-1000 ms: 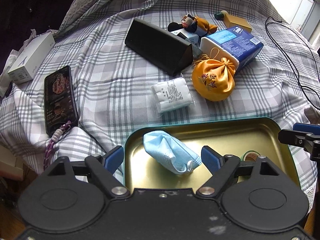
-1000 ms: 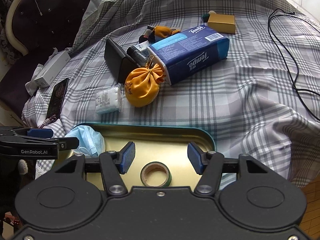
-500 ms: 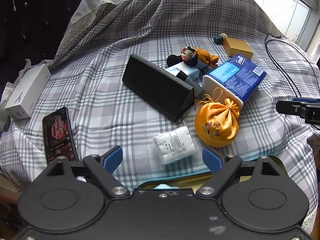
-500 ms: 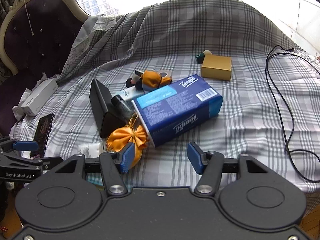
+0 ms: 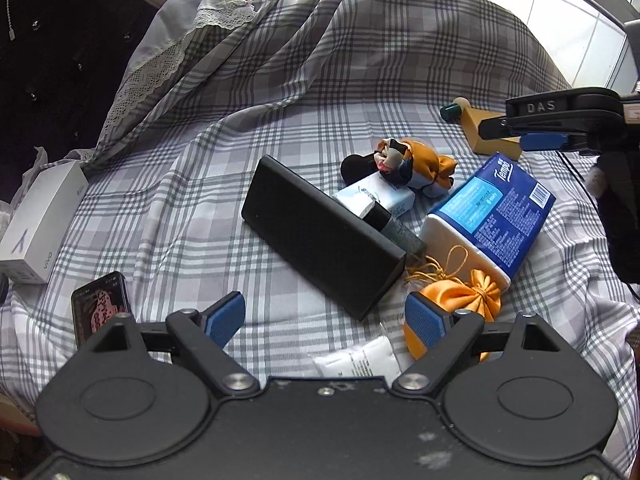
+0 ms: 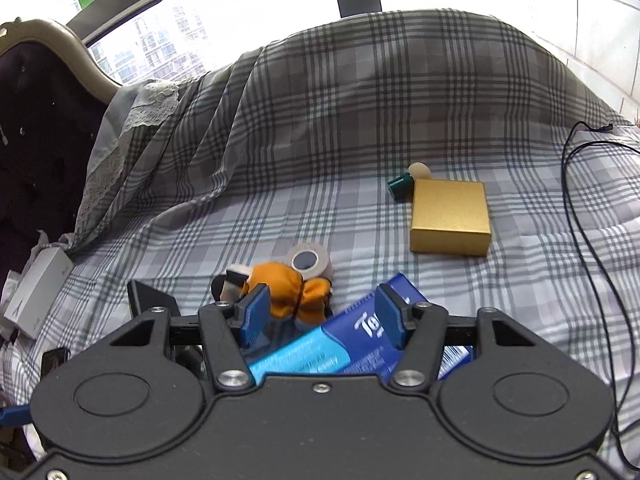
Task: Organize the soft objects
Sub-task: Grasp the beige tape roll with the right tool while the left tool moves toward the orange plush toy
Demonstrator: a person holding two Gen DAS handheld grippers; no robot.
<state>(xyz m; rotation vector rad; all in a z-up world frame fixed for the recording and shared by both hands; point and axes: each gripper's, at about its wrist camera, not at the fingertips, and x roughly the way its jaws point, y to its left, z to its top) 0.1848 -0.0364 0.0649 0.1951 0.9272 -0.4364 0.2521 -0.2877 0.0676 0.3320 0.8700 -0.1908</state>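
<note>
Left wrist view is showing the soft things lying in a cluster on the plaid sheet [image 5: 240, 184]: an orange pouch [image 5: 460, 304] with a drawstring is sitting just beside the right blue pad of the left gripper [image 5: 326, 318], touching the white end of a blue tissue pack [image 5: 492, 220] reading "Tempo". A small white packet [image 5: 360, 362] with fine print too small to read is lying just in front of the gripper body. An orange plush toy [image 5: 412, 162] is resting beyond, against a small white-and-blue box [image 5: 380, 198]. A long black case [image 5: 320, 240] is lying diagonally between them and the sheet's left side. The left jaws are standing spread, holding nothing.

Farther left, a white box [image 5: 38, 224] marked "vivo" is sitting at the sheet's edge, with a phone [image 5: 100, 304] near it. At the right edge the right gripper [image 6: 320, 314] is hovering, its arm reading "DAS".

Right wrist view is showing those jaws spread and empty above the pack and plush toy, with a tape roll [image 6: 310, 260] just behind the toy, a gold box [image 6: 450, 218] farther off, and a black cable [image 6: 580, 220] at the right.
</note>
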